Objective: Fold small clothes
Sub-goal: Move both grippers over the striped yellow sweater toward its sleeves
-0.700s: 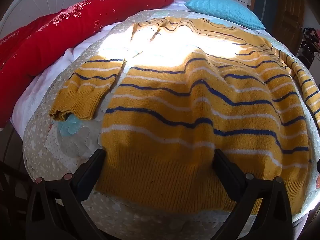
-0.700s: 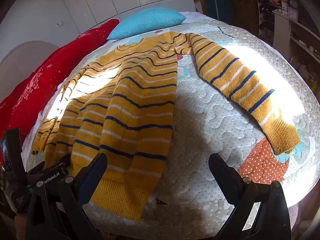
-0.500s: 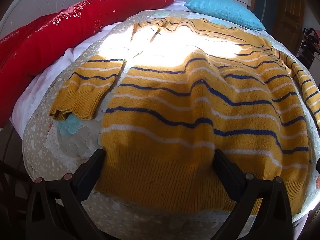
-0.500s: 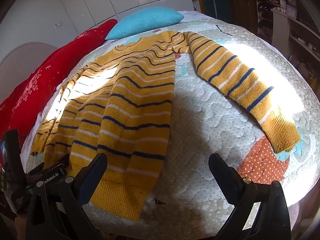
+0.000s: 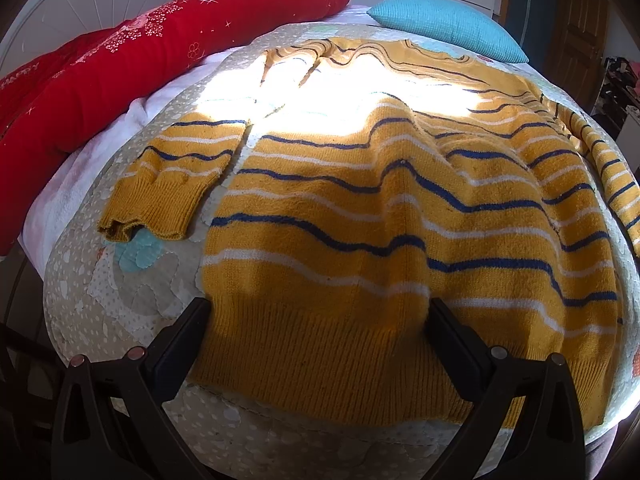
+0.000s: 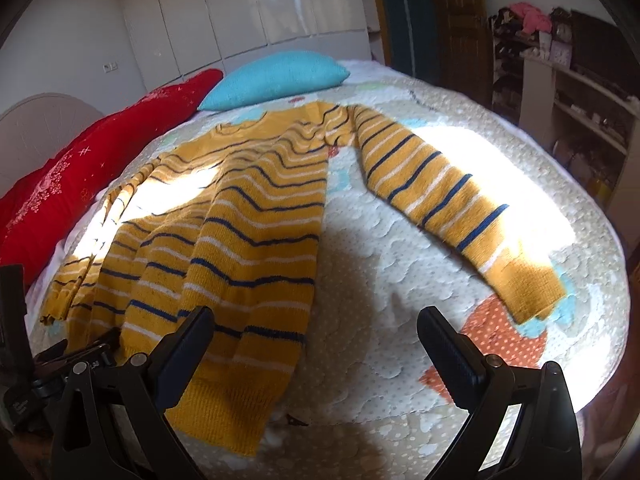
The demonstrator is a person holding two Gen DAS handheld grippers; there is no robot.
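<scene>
A mustard-yellow sweater (image 5: pixel 380 216) with blue and white stripes lies spread flat on the quilted bed. Its left sleeve (image 5: pixel 172 188) is folded down beside the body. Its right sleeve (image 6: pixel 452 200) stretches out across the quilt. My left gripper (image 5: pixel 318 320) is open and empty, its fingers straddling the left part of the ribbed hem (image 5: pixel 320 360). My right gripper (image 6: pixel 314 332) is open and empty above the quilt, just right of the hem's right corner (image 6: pixel 228 412). The left gripper also shows in the right wrist view (image 6: pixel 52 364) at the lower left.
The pale dotted quilt (image 6: pixel 392 280) covers the bed. A long red cushion (image 5: pixel 132 64) and a turquoise pillow (image 6: pixel 276 78) lie at the far side. White wardrobes (image 6: pixel 248 12) stand behind, and shelves (image 6: pixel 568 92) stand to the right. The bed's near edge (image 5: pixel 280 440) is just below my grippers.
My right gripper has risen and tilted back, so the view now shows more of the room. The left gripper and the sweater have not moved.
</scene>
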